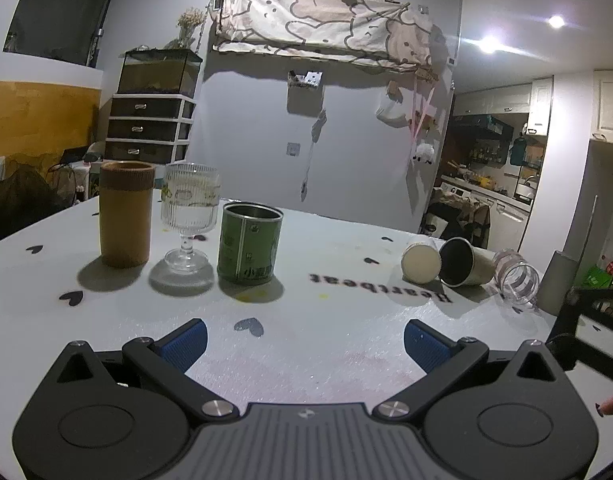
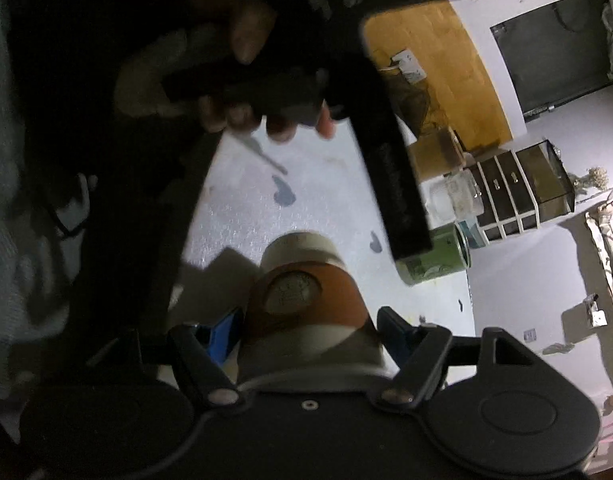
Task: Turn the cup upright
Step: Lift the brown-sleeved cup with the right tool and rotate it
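Left gripper (image 1: 305, 342) low over the near edge of the white table (image 1: 346, 344), blue pads (image 1: 186, 345) spread wide, nothing between them. Right gripper (image 2: 306, 334) clamped on a cream cup with a brown sleeve (image 2: 306, 304), held above the table; the view is blurred, so cup tilt is hard to judge, probably pointing away along the fingers. A hand (image 2: 234, 80) on the other gripper's black handle fills the top of the right wrist view.

Toward the far left edge of the table, standing upright in a row: brown tumbler (image 1: 125, 214), ribbed stemmed glass (image 1: 189, 218), green tin (image 1: 250, 243). Tumbler and glass just beside each other, tin just beside the glass foot. Toward the right edge, lying on their sides in a close row: cream cup (image 1: 421, 261), metal cup (image 1: 464, 262) with dark inside facing the camera, clear ribbed jar (image 1: 516, 276). Black heart stickers (image 1: 248, 326) dot the table.
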`<state>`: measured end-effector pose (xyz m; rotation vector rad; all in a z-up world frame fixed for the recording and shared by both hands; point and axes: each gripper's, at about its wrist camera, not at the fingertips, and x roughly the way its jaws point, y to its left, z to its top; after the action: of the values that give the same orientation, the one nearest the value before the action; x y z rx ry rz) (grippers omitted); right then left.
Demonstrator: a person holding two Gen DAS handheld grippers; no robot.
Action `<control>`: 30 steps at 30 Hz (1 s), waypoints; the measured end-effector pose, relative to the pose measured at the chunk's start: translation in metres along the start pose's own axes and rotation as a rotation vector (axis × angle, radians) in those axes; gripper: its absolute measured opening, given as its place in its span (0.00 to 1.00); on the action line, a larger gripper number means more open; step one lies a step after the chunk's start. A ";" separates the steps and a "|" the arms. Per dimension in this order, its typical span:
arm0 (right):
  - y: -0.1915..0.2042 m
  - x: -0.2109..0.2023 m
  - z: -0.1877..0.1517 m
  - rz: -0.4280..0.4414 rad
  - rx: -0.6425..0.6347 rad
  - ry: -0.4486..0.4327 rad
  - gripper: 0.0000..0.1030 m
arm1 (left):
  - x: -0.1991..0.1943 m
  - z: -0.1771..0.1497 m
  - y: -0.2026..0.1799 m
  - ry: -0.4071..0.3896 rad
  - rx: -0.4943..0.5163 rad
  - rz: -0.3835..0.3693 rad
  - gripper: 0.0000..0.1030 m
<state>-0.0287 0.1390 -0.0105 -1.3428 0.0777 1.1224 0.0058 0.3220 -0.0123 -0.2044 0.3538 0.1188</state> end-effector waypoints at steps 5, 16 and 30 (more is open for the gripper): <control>-0.003 0.008 -0.008 0.005 0.047 0.011 0.72 | 0.009 -0.005 0.000 0.028 0.011 0.011 1.00; -0.008 -0.015 -0.022 -0.177 0.266 -0.026 0.88 | 0.022 -0.015 0.004 0.107 0.036 0.027 1.00; -0.036 -0.001 -0.073 -0.439 0.769 0.087 0.88 | 0.009 -0.022 0.006 0.198 0.034 -0.121 1.00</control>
<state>0.0336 0.0869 -0.0062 -0.6645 0.2399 0.5606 0.0064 0.3234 -0.0369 -0.2039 0.5394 -0.0273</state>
